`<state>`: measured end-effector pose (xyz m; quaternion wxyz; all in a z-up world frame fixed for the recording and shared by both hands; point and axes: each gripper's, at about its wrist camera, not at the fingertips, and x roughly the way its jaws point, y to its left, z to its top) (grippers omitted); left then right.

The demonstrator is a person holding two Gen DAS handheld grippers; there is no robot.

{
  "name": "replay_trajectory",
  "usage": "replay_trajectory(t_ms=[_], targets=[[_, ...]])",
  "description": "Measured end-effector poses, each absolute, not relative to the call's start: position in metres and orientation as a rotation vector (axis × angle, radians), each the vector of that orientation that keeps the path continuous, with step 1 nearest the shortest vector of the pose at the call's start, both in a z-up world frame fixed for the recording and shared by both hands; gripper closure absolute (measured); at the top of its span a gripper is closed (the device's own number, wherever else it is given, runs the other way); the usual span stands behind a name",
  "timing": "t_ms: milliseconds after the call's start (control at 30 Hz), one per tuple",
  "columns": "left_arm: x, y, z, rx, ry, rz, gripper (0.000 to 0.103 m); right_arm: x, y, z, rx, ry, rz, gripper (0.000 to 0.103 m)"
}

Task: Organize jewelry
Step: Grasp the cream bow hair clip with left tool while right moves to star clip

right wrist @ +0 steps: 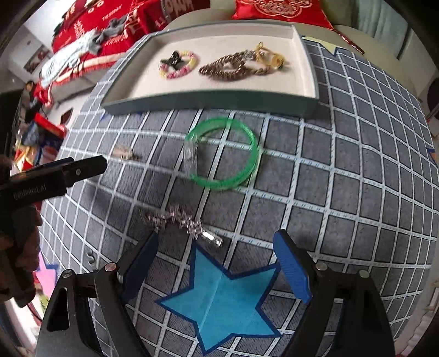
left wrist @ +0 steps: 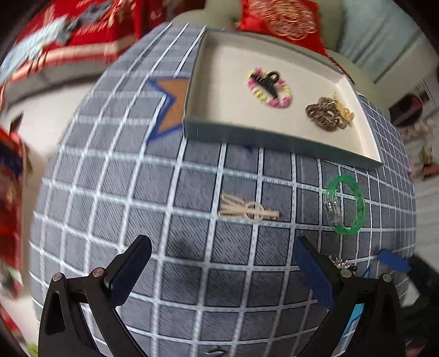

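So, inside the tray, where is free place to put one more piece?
The tray's left part, left of the pink-yellow bracelet, is bare, as is the front strip. The right side is crowded by gold chains.

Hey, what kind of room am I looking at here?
Probably a home living room or bedroom: a table under a grey checked cloth holds a jewelry tray and a green bangle, with a red embroidered cushion and red textiles behind.

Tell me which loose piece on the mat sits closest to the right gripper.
The silver sparkly chain, just ahead of the right gripper; the green bangle and beige hair clip lie farther off.
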<state>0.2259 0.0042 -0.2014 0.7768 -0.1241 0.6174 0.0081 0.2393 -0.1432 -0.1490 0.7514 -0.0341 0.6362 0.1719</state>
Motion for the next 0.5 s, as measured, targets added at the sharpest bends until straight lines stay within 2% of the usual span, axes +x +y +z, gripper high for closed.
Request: replay_trajectory(t_ms=[133,400,500], targets=[[0.225,0.000,-0.212,-0.338,1.364,0.050,0.000,0.237,-0.133,-0.156,-0.144,1.379,0.381,0.019],[0.234,-0.006,-0.226,-0.476,1.377,0.150,0.000,0.242,-0.118,-0.168,-0.256,1.349,0.408,0.042],[0.240,-0.009,-0.227,-0.497,1.370,0.189,0.000,0.242,-0.116,-0.169,-0.277,1.338,0.425,0.043]])
